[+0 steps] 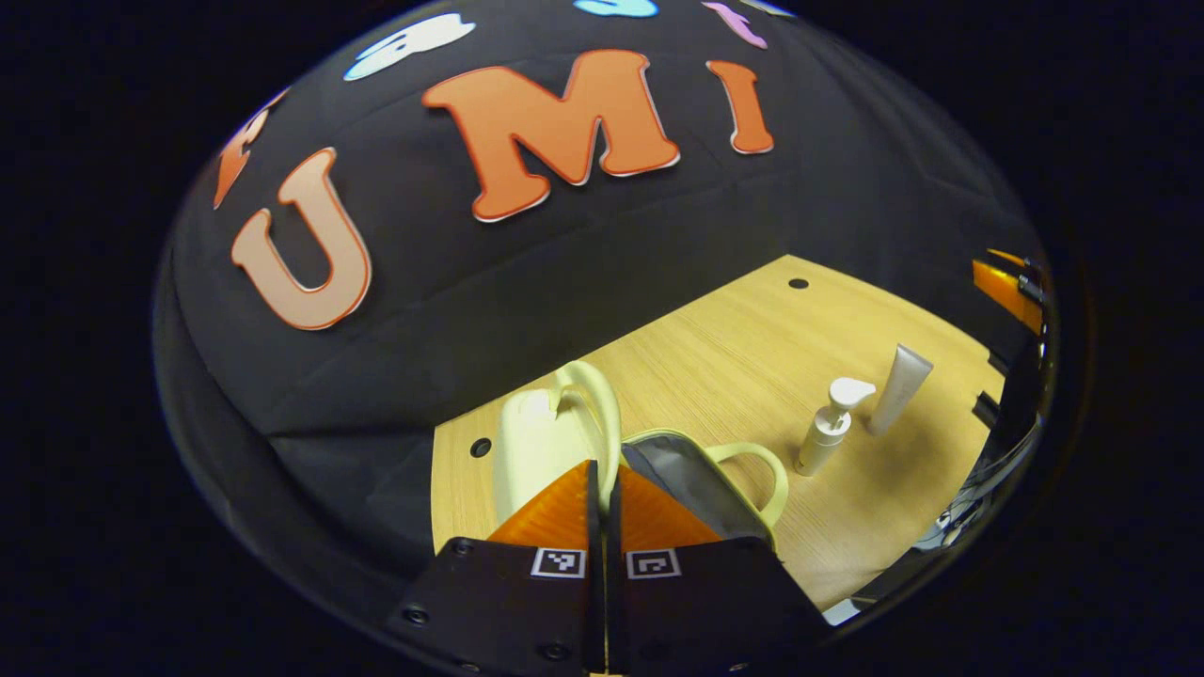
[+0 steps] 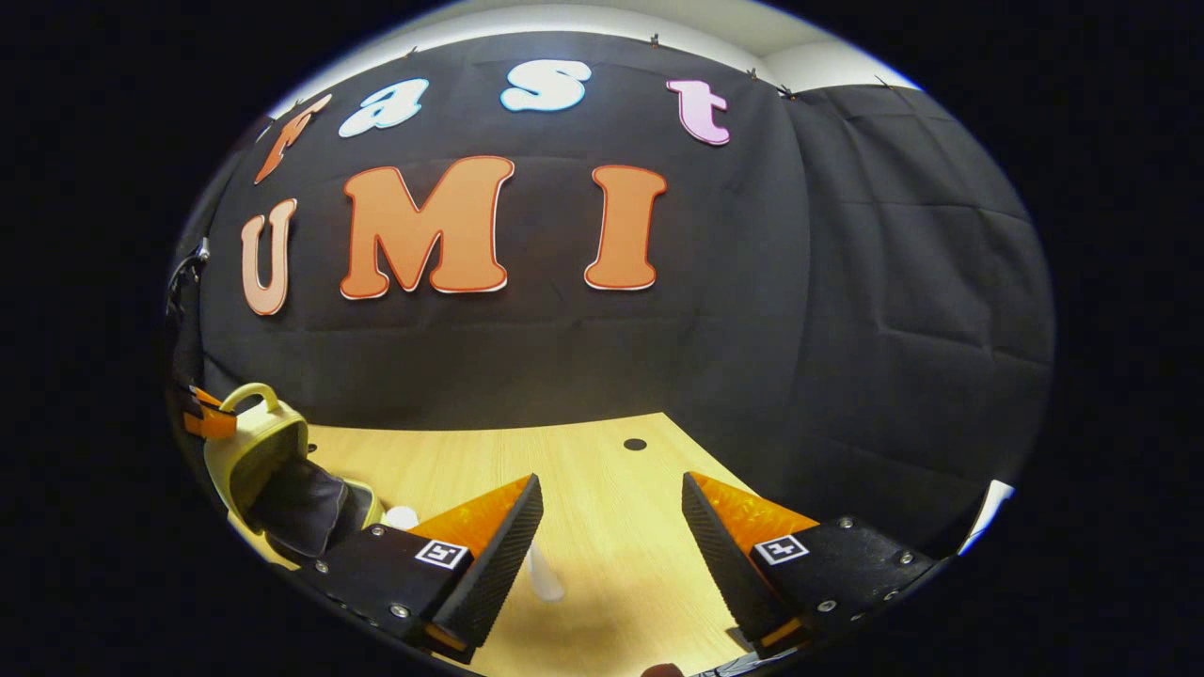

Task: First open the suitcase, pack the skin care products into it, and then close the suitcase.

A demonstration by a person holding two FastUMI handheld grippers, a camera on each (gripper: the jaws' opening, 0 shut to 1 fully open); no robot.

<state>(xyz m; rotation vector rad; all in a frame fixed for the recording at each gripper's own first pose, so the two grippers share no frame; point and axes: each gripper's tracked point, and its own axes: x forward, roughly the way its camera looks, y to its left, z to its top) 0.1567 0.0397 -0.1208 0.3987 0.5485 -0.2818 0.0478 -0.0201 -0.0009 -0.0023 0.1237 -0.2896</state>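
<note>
In the left gripper view, your left tongs [image 1: 603,489] were clenched, fingers nearly together at the suitcase [image 1: 564,442] rim; whether they pinched the lid edge, I cannot tell. The small pale-yellow suitcase lay open on the wooden surface [image 1: 734,357], grey lining showing. To its right, apart from it, stood a white pump bottle [image 1: 828,428] and beside it a white tube [image 1: 898,387].

In the right gripper view, your right tongs [image 2: 611,527] were released, spread wide above the surface. A white item [image 2: 544,574] peeked between the fingers. The bottle looked light, rigid and smooth; gripping its body below the pump seemed safest.
</note>
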